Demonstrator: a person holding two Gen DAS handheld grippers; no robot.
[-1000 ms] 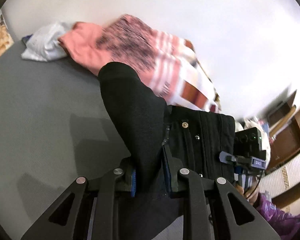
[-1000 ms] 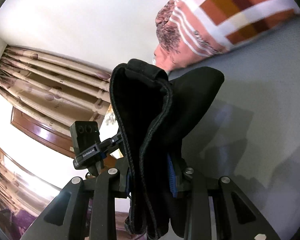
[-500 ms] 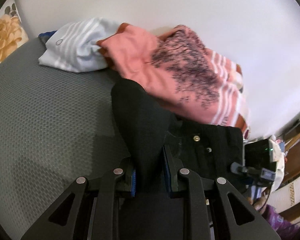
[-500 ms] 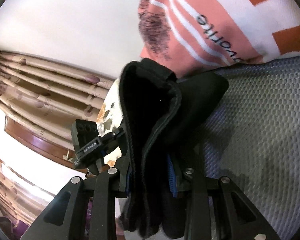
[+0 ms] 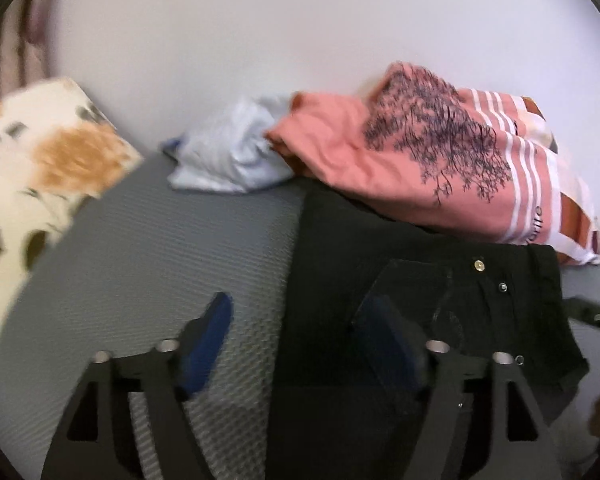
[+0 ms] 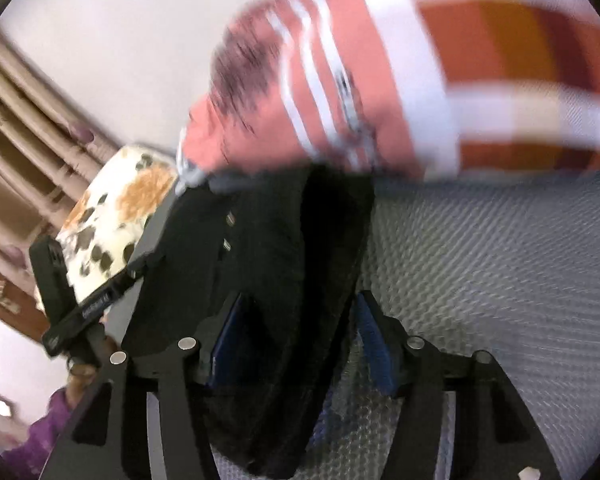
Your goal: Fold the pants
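Observation:
The black pants (image 5: 400,280) lie folded on the grey textured mattress (image 5: 160,248), waistband button up, their far edge against a pink garment. My left gripper (image 5: 300,332) is open; its right pad rests over the pants, its left pad over bare mattress. In the right wrist view the pants (image 6: 268,264) lie between the spread fingers of my right gripper (image 6: 300,340), which is open; the cloth no longer looks pinched. The left gripper's body (image 6: 60,300) shows at the left.
A pink shirt with a dark tree print and striped cloth (image 5: 440,160) is piled at the back by the white wall. A pale blue striped garment (image 5: 228,156) lies beside it. A floral pillow (image 5: 32,184) sits at the left. Curtains (image 6: 16,140) hang beyond.
Both grippers were shut on the black pants and held them up. They have lowered the pants onto the mattress and both have opened. The left gripper has swung left.

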